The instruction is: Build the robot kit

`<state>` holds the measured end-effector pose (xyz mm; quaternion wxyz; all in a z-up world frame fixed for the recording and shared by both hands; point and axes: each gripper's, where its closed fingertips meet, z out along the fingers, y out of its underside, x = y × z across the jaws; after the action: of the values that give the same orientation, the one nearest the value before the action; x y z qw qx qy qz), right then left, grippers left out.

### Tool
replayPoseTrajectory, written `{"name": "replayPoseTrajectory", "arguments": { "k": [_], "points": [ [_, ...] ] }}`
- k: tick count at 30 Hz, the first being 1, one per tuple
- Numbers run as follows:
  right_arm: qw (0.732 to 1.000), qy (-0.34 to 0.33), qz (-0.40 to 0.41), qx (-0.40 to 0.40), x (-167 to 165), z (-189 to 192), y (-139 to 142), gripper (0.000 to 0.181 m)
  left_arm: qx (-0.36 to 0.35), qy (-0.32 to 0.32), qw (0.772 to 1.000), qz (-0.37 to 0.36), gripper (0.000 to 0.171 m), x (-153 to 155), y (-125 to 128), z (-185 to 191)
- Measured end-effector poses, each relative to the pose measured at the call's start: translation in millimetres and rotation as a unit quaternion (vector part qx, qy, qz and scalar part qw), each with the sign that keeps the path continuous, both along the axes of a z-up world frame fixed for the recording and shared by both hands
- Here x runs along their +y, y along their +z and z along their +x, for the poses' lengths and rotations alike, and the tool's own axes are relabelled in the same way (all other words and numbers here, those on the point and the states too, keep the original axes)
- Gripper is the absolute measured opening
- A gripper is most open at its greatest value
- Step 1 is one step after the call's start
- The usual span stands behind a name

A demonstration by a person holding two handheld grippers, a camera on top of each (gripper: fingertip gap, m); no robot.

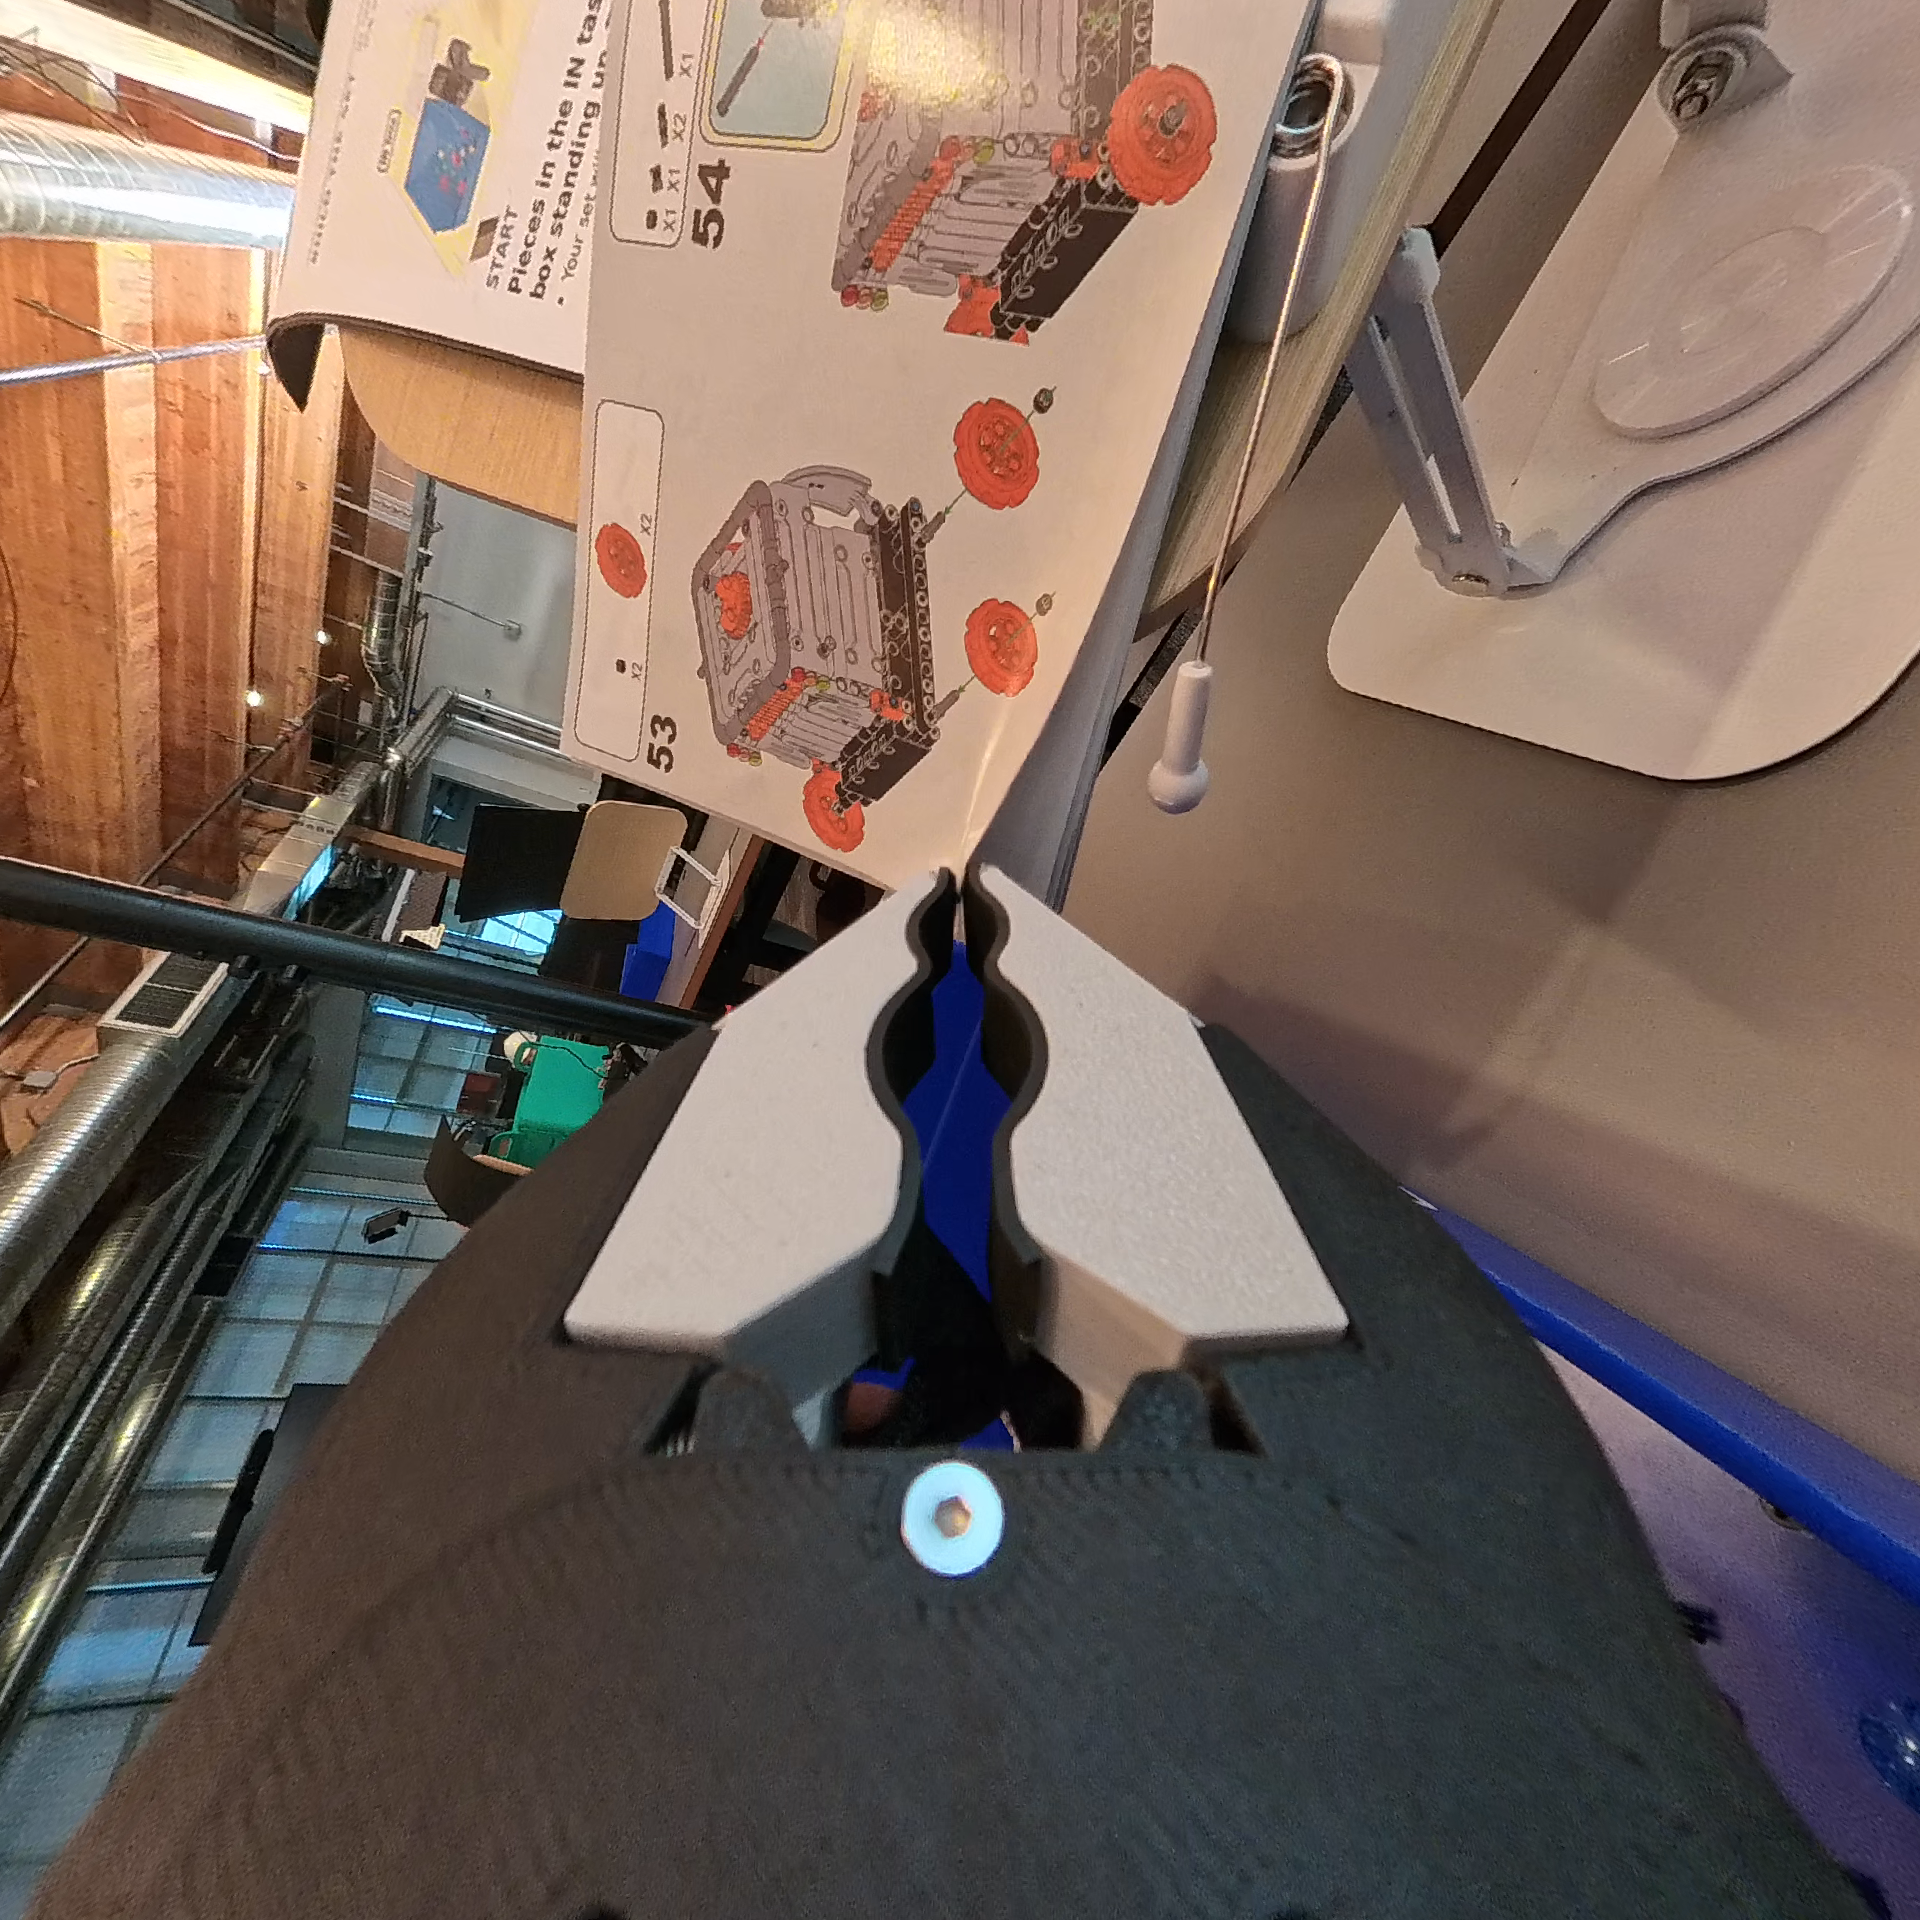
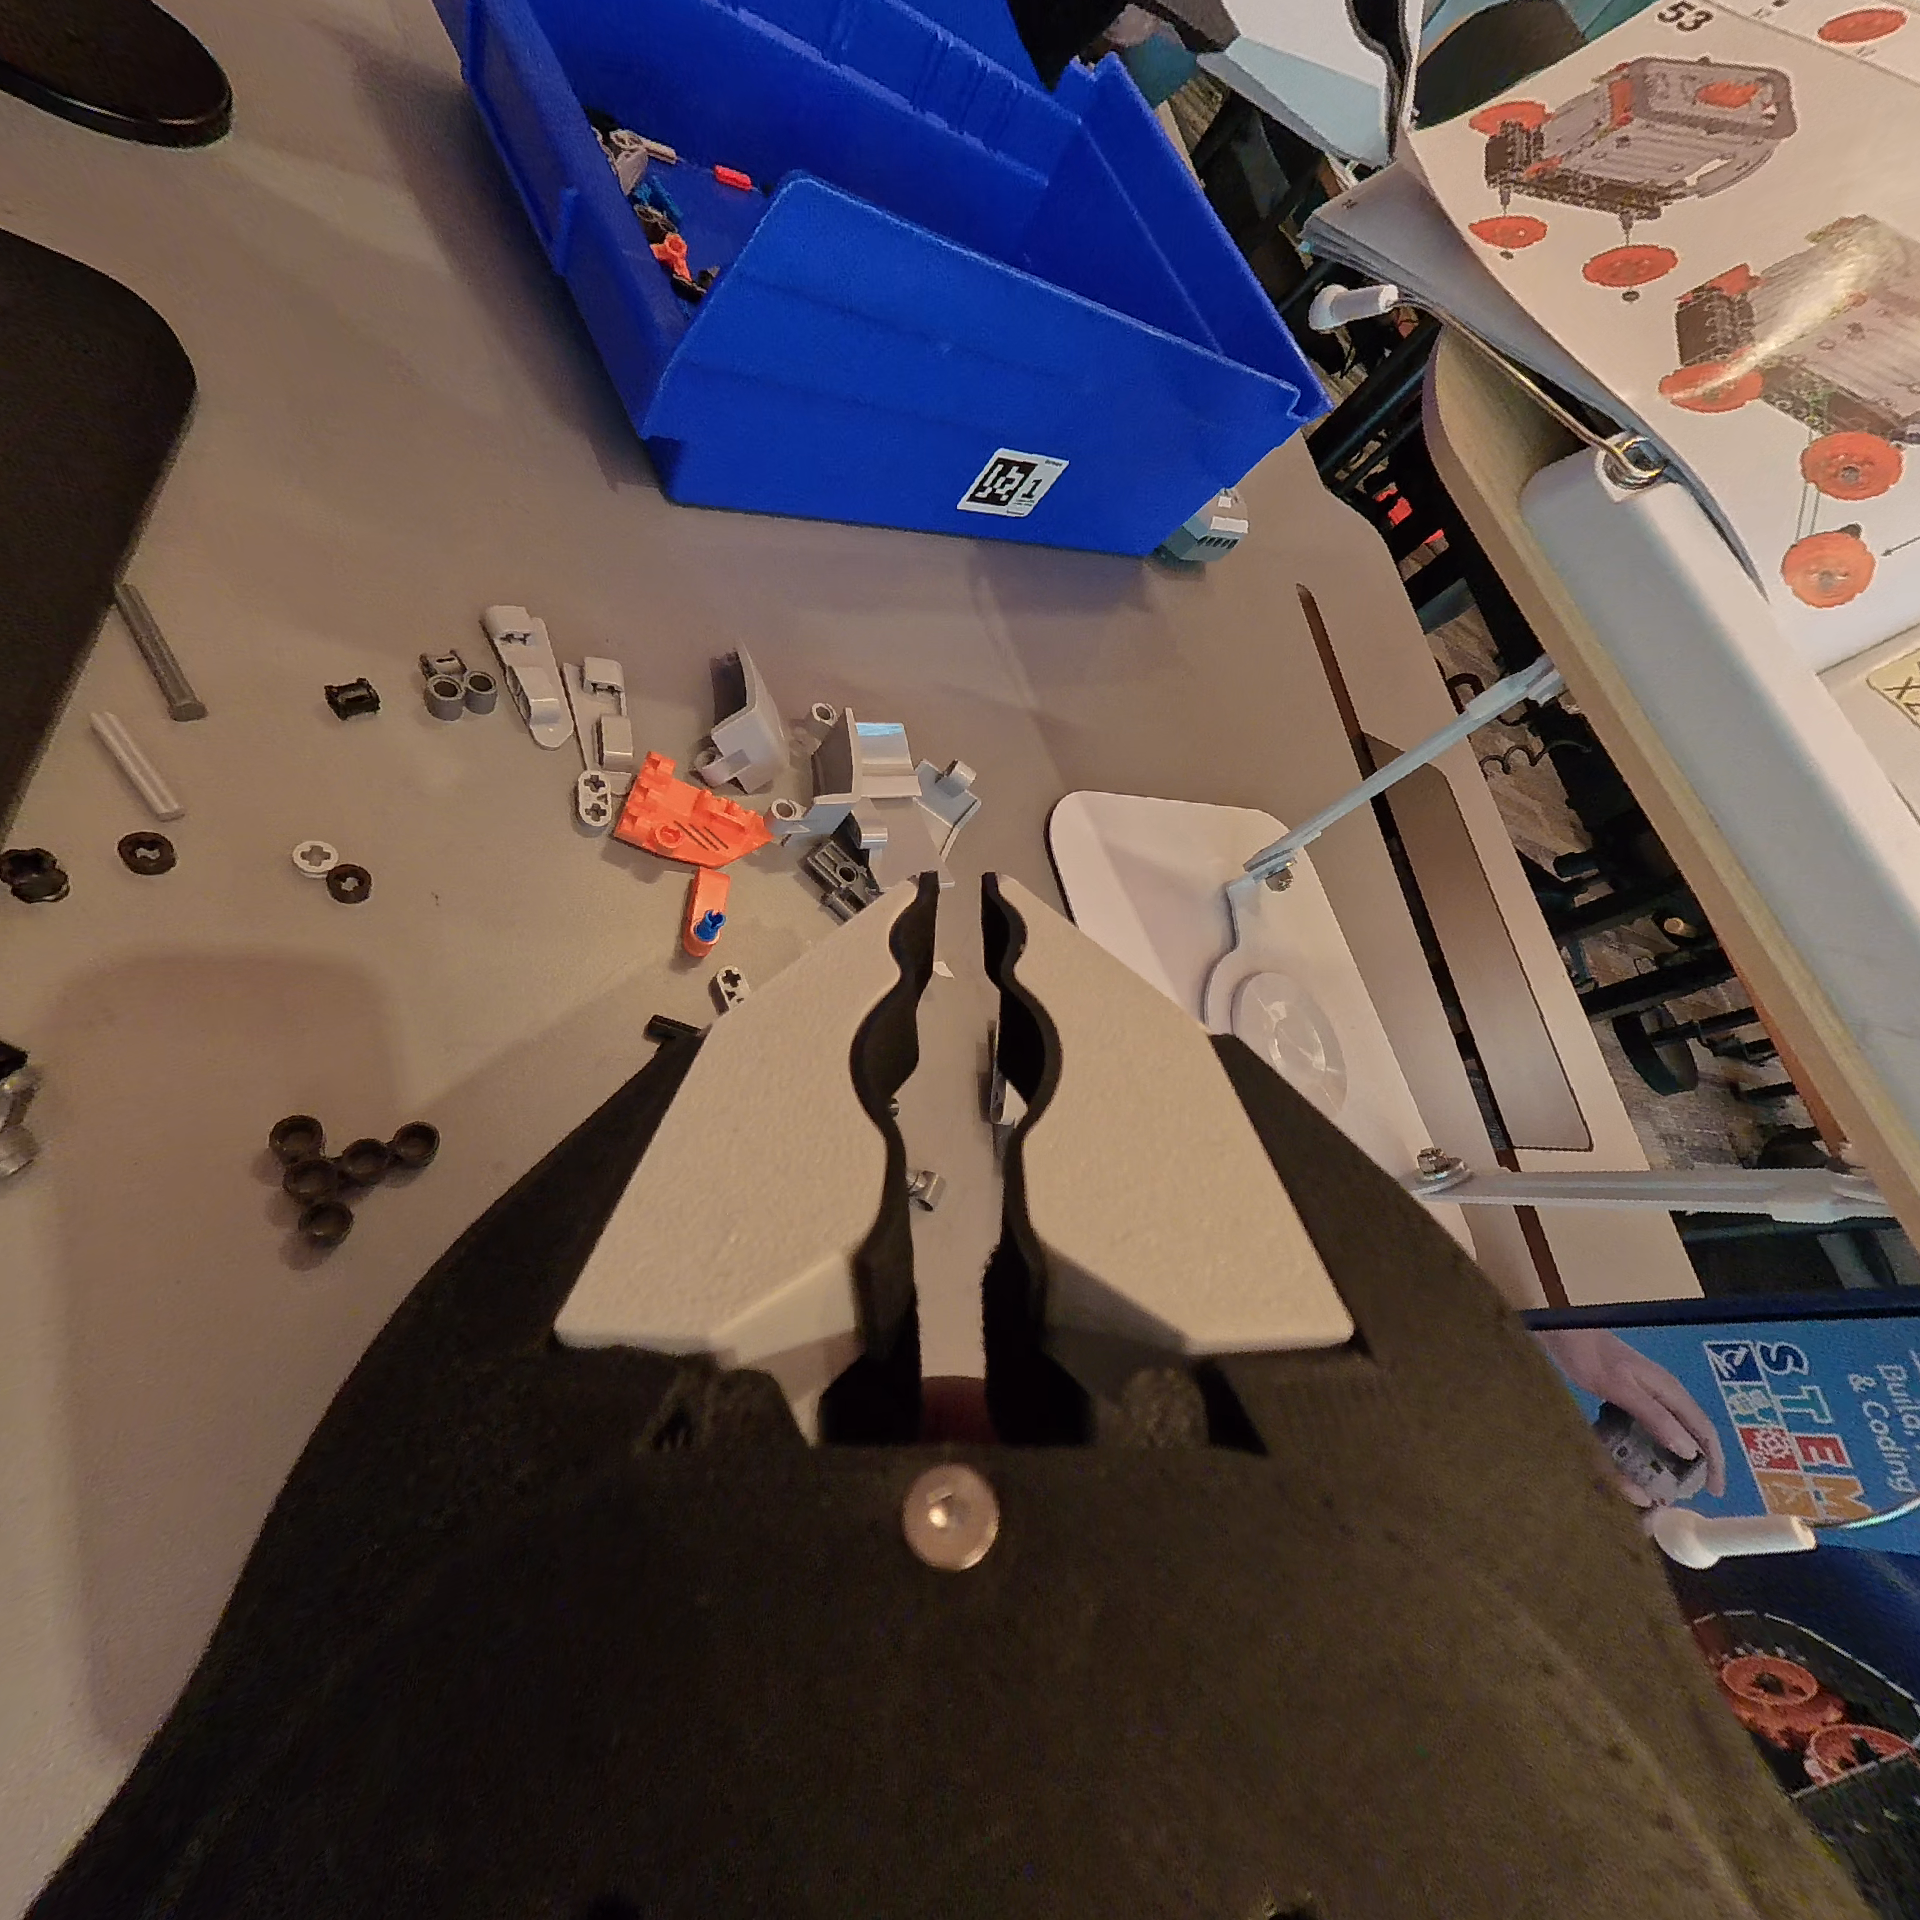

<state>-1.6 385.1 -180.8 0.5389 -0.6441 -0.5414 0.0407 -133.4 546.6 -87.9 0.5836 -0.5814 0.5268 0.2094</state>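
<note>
- Left wrist view: the left tool [image 1: 958, 883] is pinched together on the lower corner of an instruction booklet page [image 1: 831, 436]. The booklet rests on a white book stand [image 1: 1621, 582], whose base sits on the grey tabletop [image 1: 1351, 987].
- Right wrist view: the right tool [image 2: 958, 883] is slightly apart, holding nothing, above the tabletop beside scattered grey and orange building pieces [image 2: 727, 800]. A blue parts bin [image 2: 883, 343] lies toward the far edge; black rings [image 2: 348, 1169] lie near the left edge.

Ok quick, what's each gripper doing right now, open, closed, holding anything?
Left gripper: shut on the edge of the instruction booklet page.
Right gripper: slightly open, holding nothing, above the table.
</note>
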Motion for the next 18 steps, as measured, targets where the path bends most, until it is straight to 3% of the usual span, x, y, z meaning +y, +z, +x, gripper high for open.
{"name": "replayPoseTrajectory", "arguments": {
  "k": [12,18],
  "points": [
    [1.000,0.000,0.000,0.003,0.4,1.3,3.5,0.010,0.004,0.033,0.999,-0.013,0.005,-3.8,0.3,-25.0],
    [0.999,-0.018,-0.011,0.037,7.9,13.5,24.3,0.010,-0.005,0.066,0.998,-0.013,0.006,-20.7,20.9,-56.6]
  ]
}}
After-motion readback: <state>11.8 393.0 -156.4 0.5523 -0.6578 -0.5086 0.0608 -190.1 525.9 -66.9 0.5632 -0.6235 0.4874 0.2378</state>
